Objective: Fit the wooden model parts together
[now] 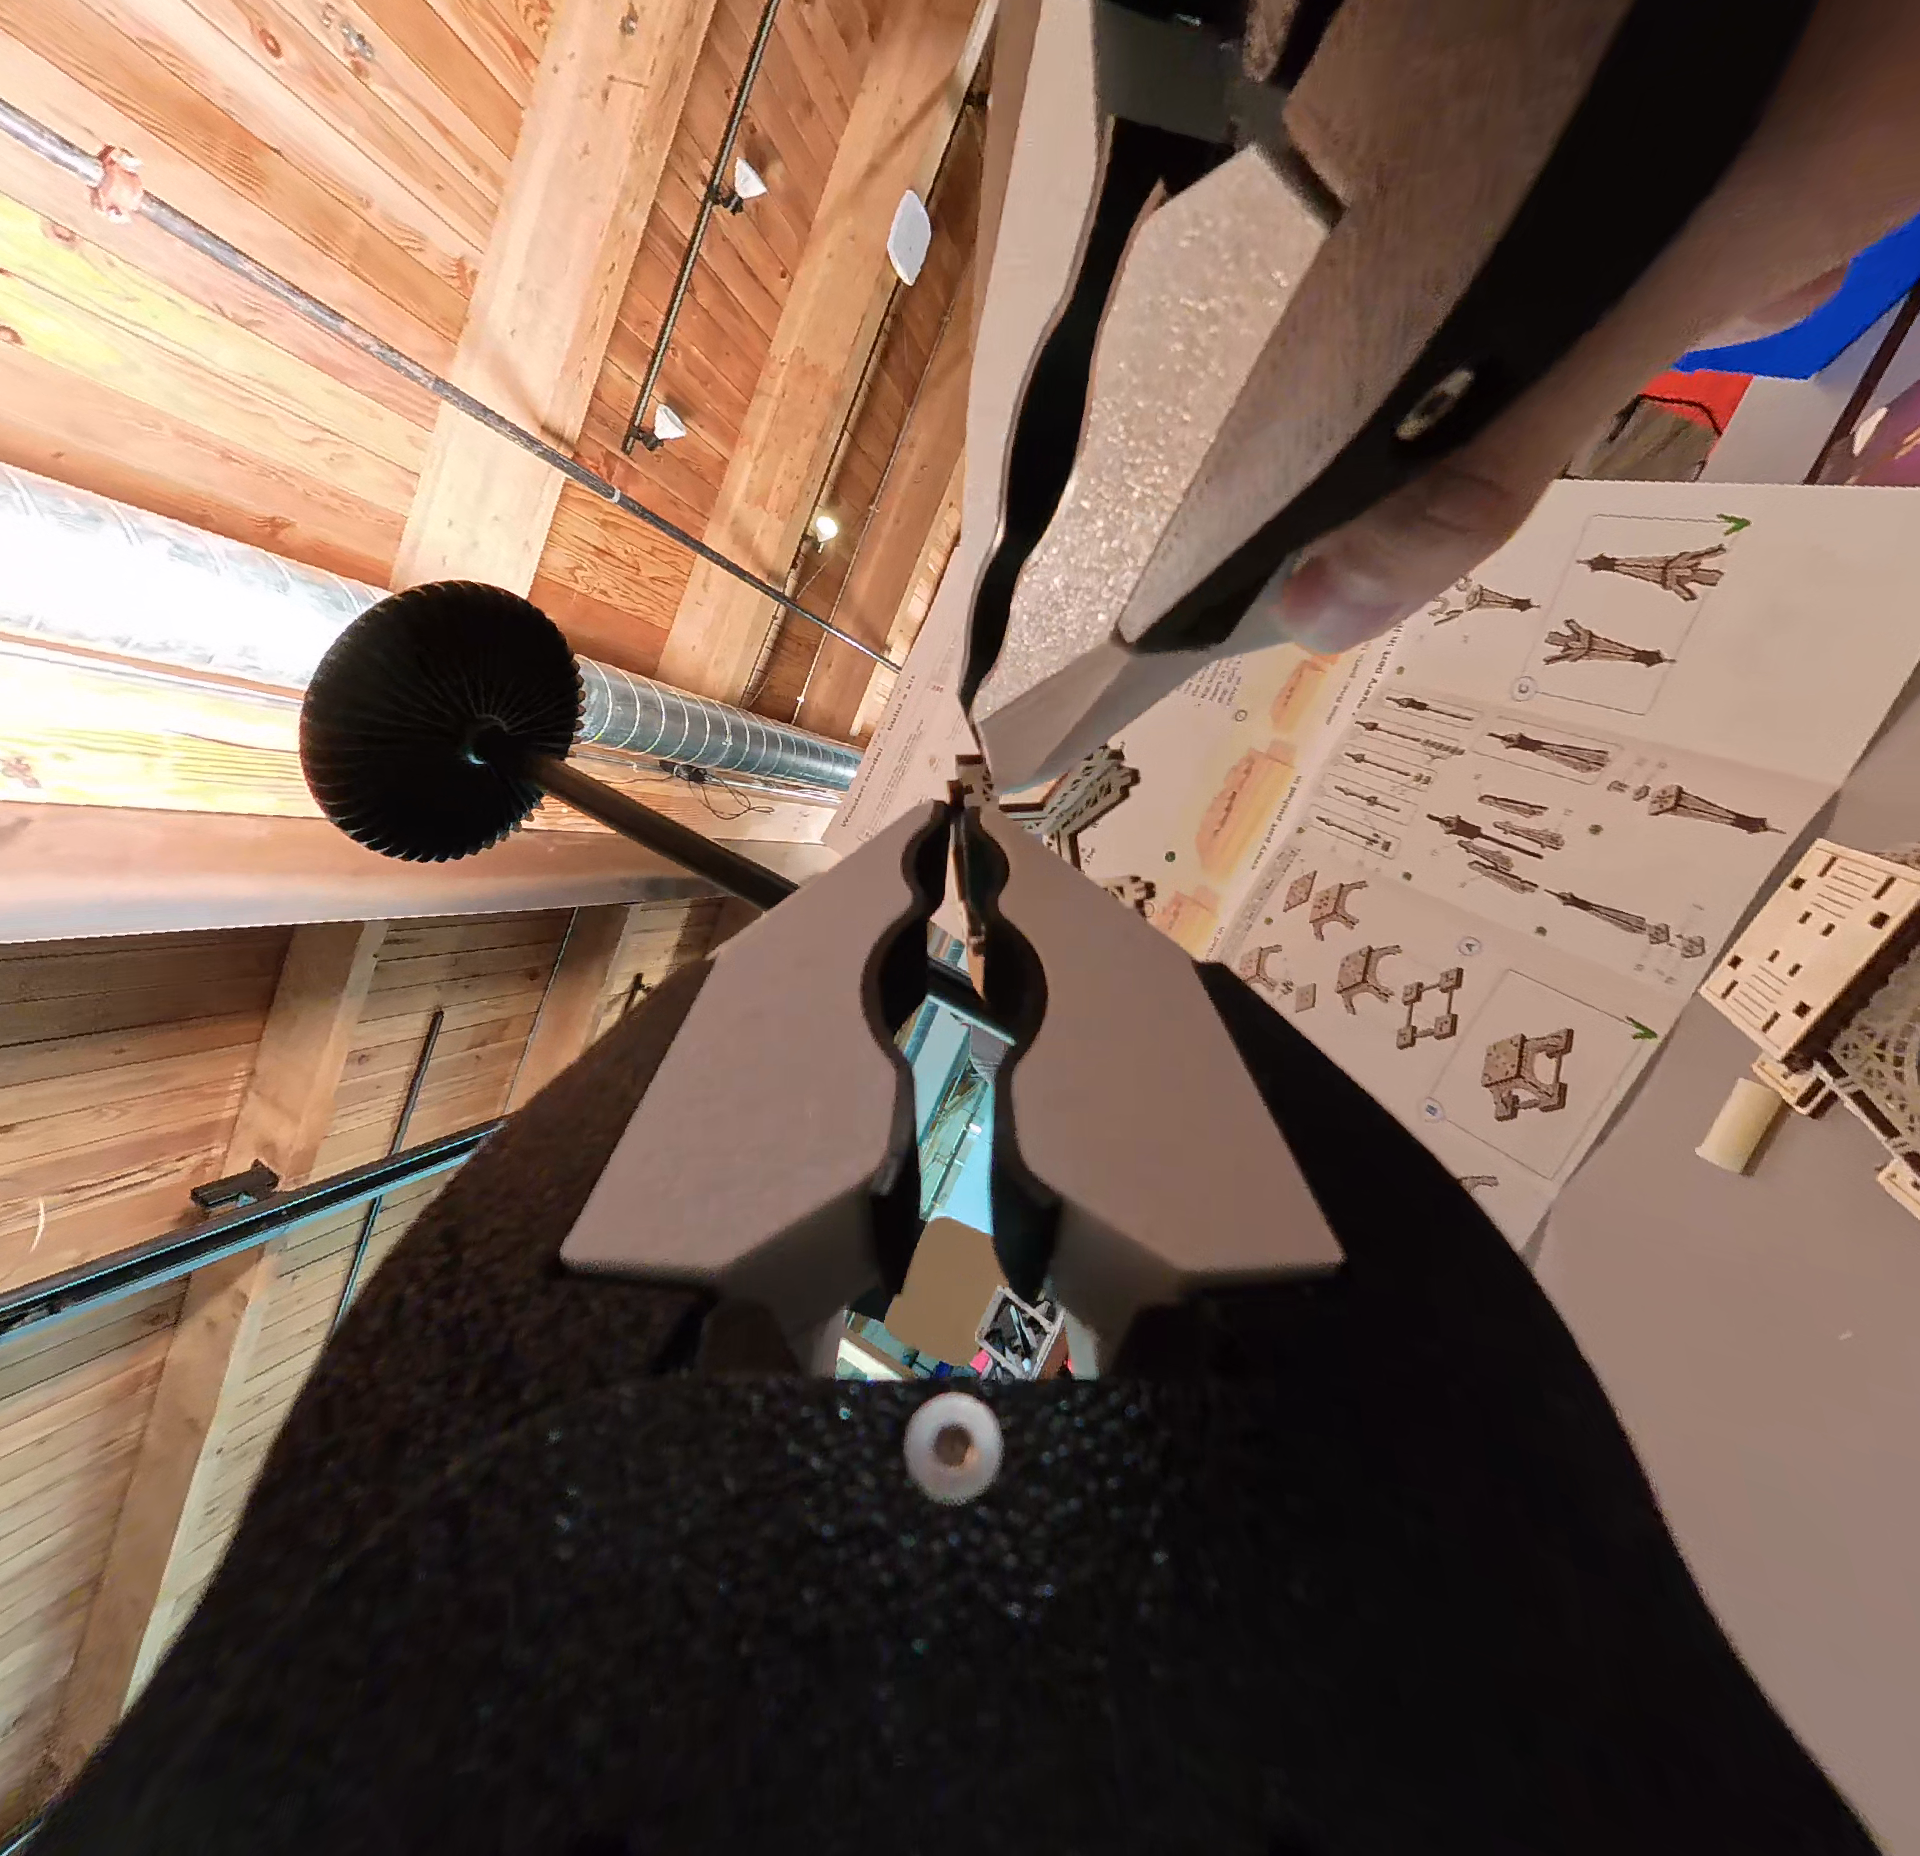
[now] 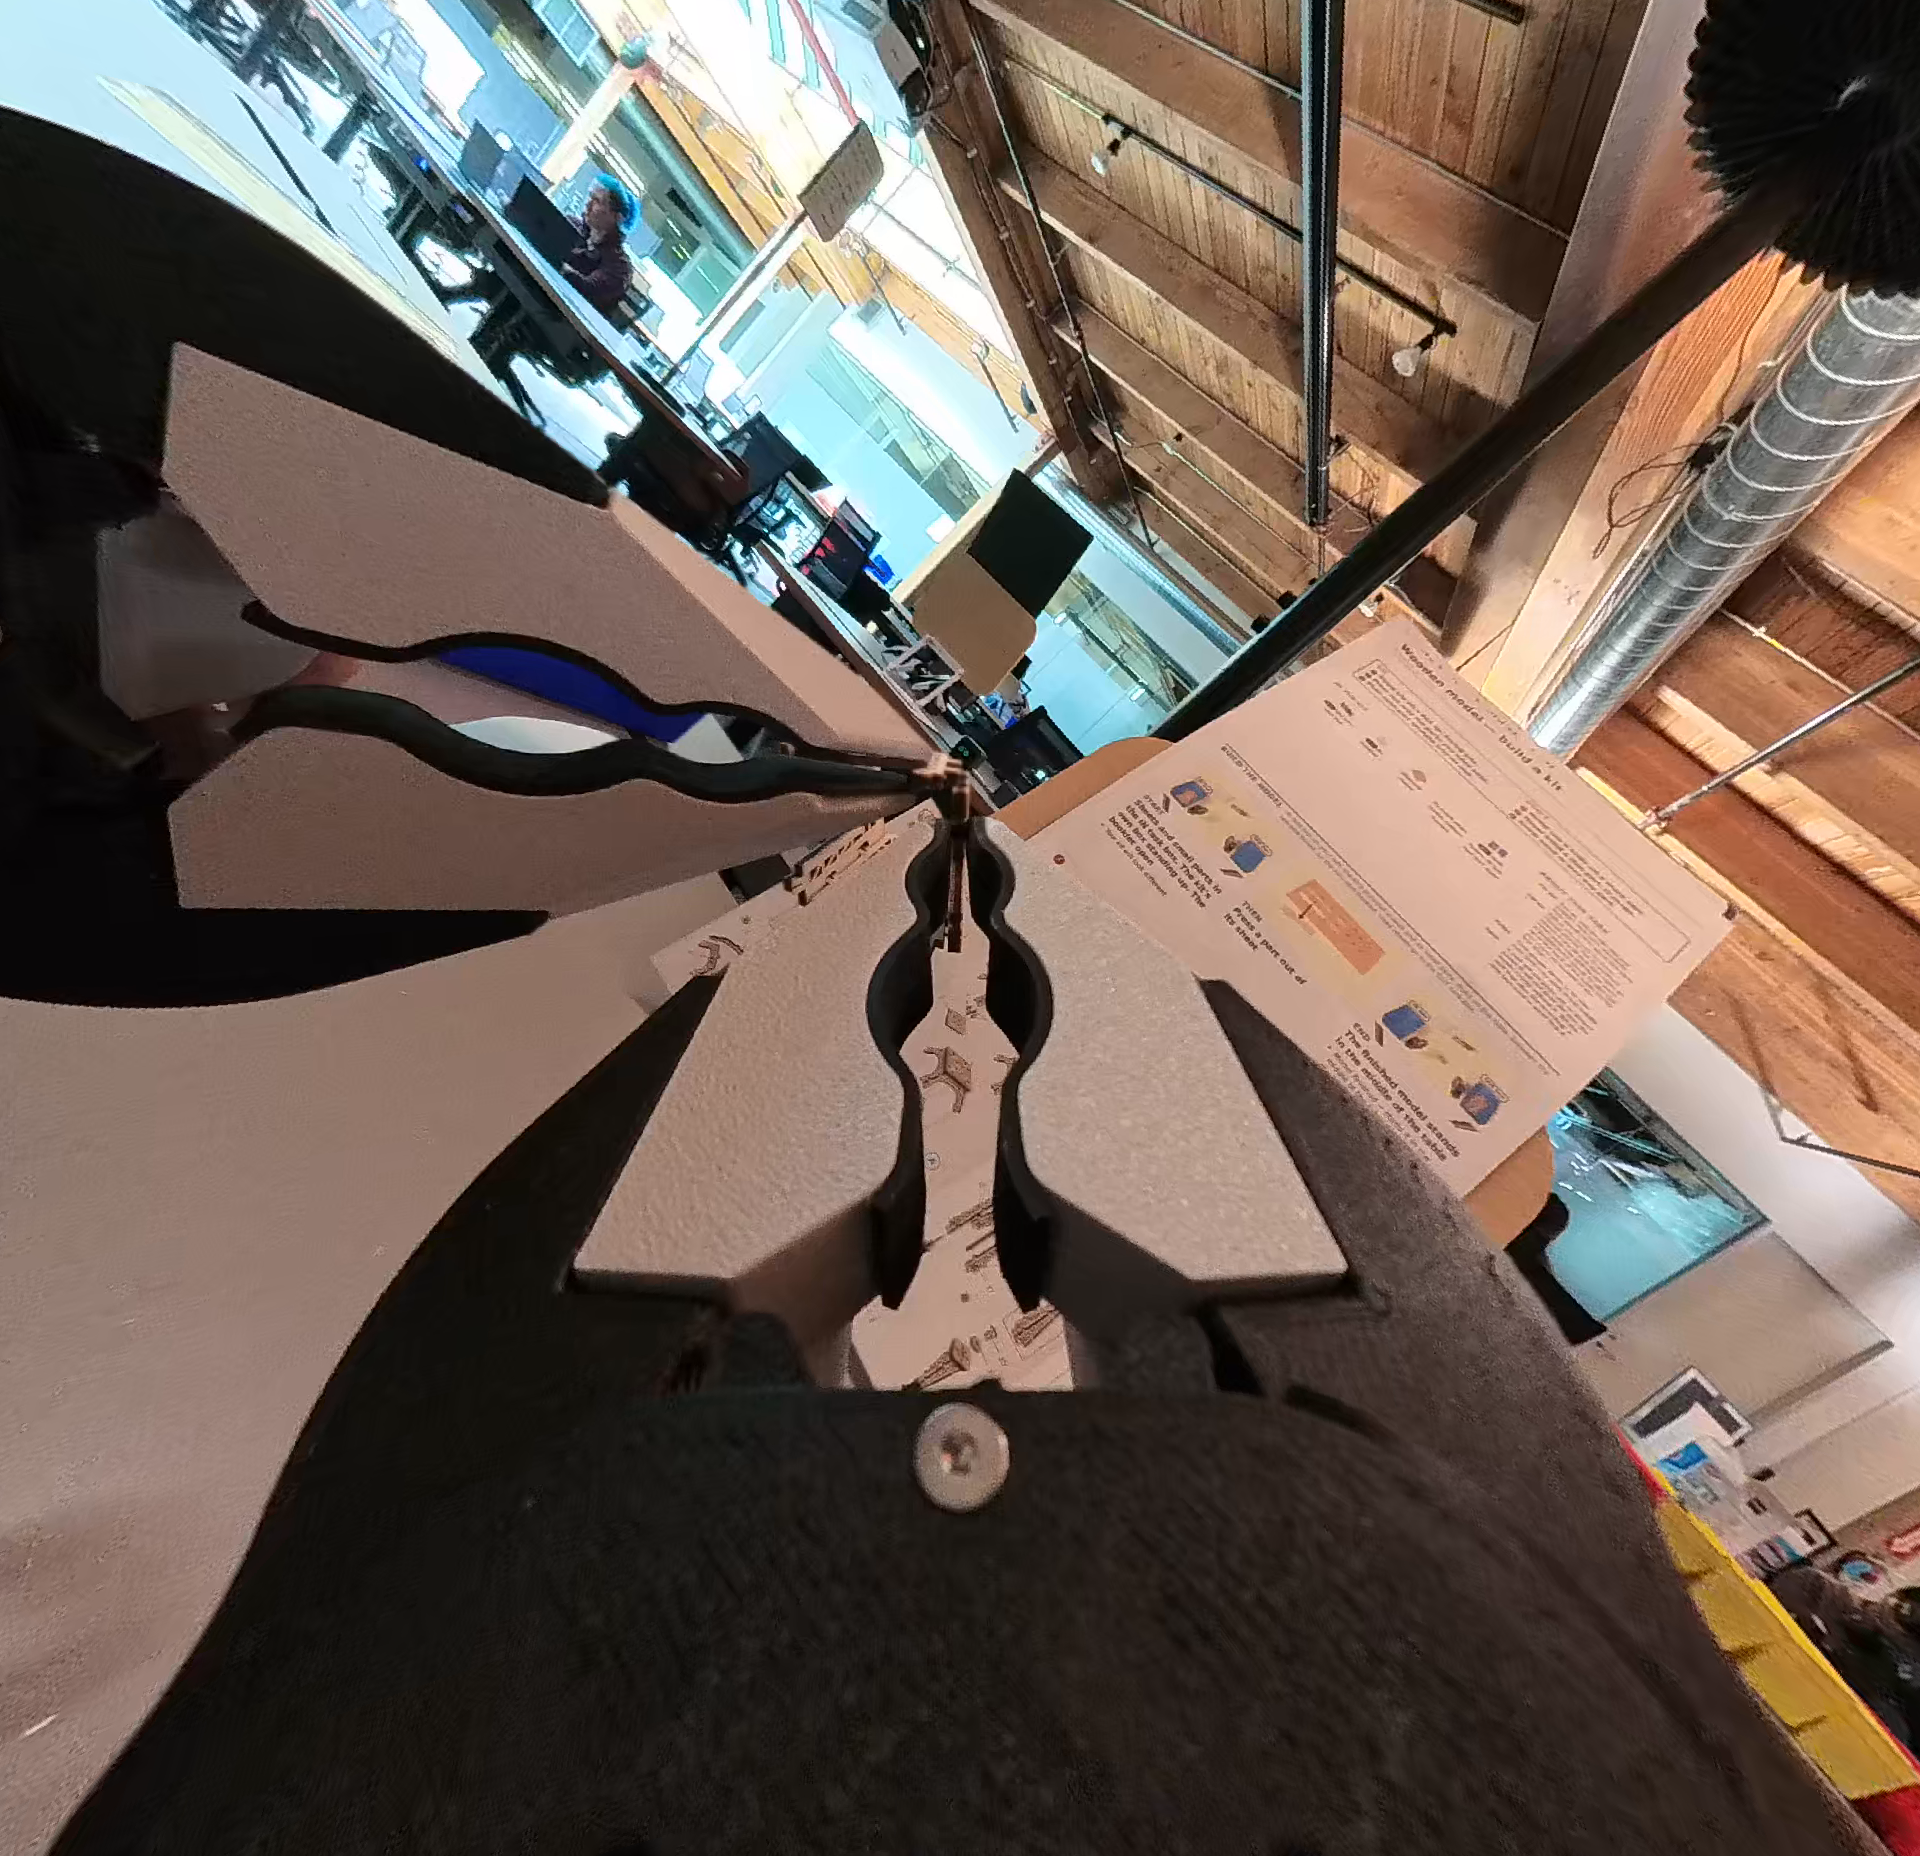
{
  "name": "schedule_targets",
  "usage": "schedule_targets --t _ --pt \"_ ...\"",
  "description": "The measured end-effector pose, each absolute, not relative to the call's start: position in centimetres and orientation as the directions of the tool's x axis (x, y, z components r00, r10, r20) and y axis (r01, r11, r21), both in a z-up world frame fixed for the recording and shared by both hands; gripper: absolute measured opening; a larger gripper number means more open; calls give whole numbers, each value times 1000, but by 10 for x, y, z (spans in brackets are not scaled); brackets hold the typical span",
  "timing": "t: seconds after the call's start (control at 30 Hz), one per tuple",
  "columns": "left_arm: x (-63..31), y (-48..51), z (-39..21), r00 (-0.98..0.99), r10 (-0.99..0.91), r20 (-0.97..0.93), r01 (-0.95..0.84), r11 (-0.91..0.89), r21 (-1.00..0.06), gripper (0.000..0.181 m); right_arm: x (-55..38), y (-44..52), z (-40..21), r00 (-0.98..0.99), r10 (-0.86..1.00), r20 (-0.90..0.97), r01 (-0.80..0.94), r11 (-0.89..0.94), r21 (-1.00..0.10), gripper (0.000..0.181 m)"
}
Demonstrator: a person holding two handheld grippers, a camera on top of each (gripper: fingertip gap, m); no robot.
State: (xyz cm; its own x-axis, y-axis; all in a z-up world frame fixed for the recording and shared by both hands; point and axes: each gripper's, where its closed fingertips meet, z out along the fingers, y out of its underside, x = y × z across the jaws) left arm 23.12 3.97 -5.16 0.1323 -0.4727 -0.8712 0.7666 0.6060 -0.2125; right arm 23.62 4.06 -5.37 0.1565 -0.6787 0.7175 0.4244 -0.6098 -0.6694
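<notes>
In the left wrist view my left gripper [image 1: 954, 821] is shut on a thin dark wooden strip [image 1: 967, 897] that stands edge-on between its jaws. My right gripper [image 1: 977, 734] comes in from above, tip to tip with it, and a small notched wooden end [image 1: 971, 773] sits between the two. In the right wrist view my right gripper [image 2: 956, 832] is shut on a thin wooden strip [image 2: 953, 907]. The left gripper [image 2: 928, 767] enters from the left, shut, and the parts meet at a small wooden joint [image 2: 950, 773]. Both are held up in the air.
A printed instruction sheet [image 1: 1507, 830] lies on the grey table, with a part-built pale wooden model [image 1: 1829, 965] and a small cream cylinder [image 1: 1737, 1126] at the right. A second sheet [image 2: 1392, 871] stands propped up. A black pleated disc on a pole [image 1: 436, 720] stands behind. A thumb [image 1: 1351, 585] rests on the right gripper.
</notes>
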Motion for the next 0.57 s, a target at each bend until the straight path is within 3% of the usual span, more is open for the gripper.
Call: schedule_targets --t 0.03,0.27,0.57 --pt "232 39 -52 131 -467 -874 766 608 -210 0 237 39 -54 147 -673 725 420 -621 -662 0" --pt "232 39 -52 141 -465 -874 768 608 -200 0 238 39 -55 97 -618 780 414 -688 -596 0" --pt "232 39 -53 99 -464 -880 793 572 -212 1 238 39 -57 152 -642 752 388 -661 -643 0"
